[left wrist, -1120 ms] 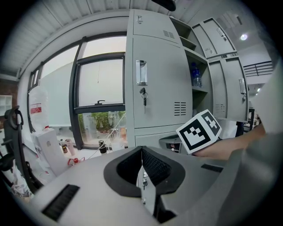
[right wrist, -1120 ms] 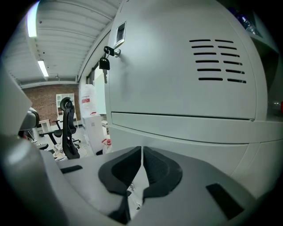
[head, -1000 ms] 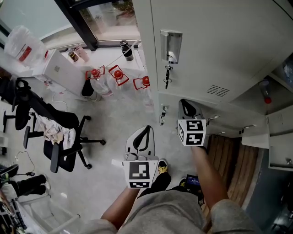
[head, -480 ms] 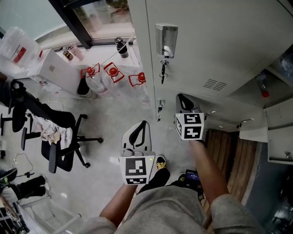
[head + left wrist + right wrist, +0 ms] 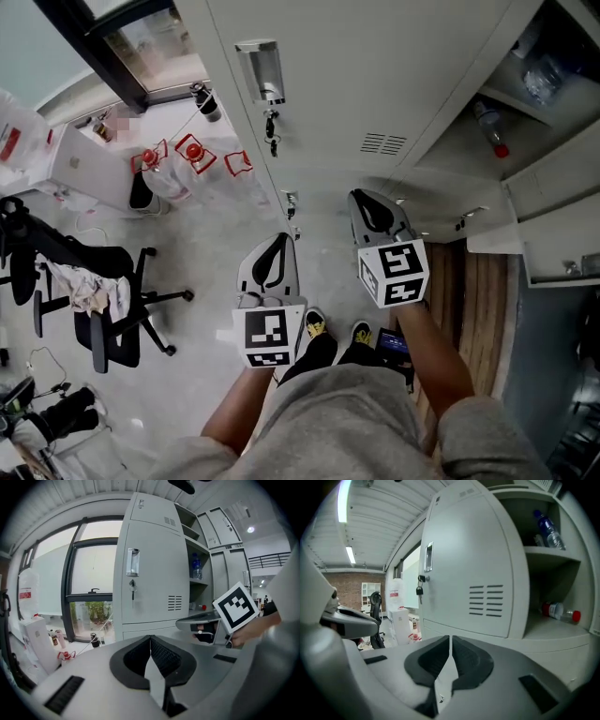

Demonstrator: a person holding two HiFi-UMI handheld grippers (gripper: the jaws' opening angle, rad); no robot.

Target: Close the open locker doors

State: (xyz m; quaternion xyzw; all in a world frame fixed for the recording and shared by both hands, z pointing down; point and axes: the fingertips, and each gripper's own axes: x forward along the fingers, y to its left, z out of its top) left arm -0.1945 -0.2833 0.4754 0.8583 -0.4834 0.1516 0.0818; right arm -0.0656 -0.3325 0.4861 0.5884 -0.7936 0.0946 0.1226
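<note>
Two grippers, both empty, held side by side in front of the lockers. Left gripper (image 5: 150,639): jaws pressed together, ribbed pads meeting along a thin line, nothing between them. Right gripper (image 5: 450,640): likewise closed on nothing, pointed toward the grey locker door (image 5: 464,573) and apart from it.

Door swung open, with a metal handle recess (image 5: 428,556) high on its face, a key (image 5: 419,591) hanging in the lock below, and a vent grille (image 5: 486,601) lower down. To its right, the open compartment (image 5: 543,573): on the upper shelf a clear bottle with blue label (image 5: 548,527), on the lower shelf a red-capped bottle (image 5: 560,611) lying on its side. Further right in the head view, more pale doors (image 5: 553,244) standing ajar.

Underfoot, pale grey floor (image 5: 206,244), plus a strip of wooden boards (image 5: 469,281) near the lockers. Off to the left, a black office chair (image 5: 103,300) draped with cloth, red-topped containers (image 5: 192,150) on the floor below a dark-framed window (image 5: 141,37), and a white box (image 5: 84,169).
</note>
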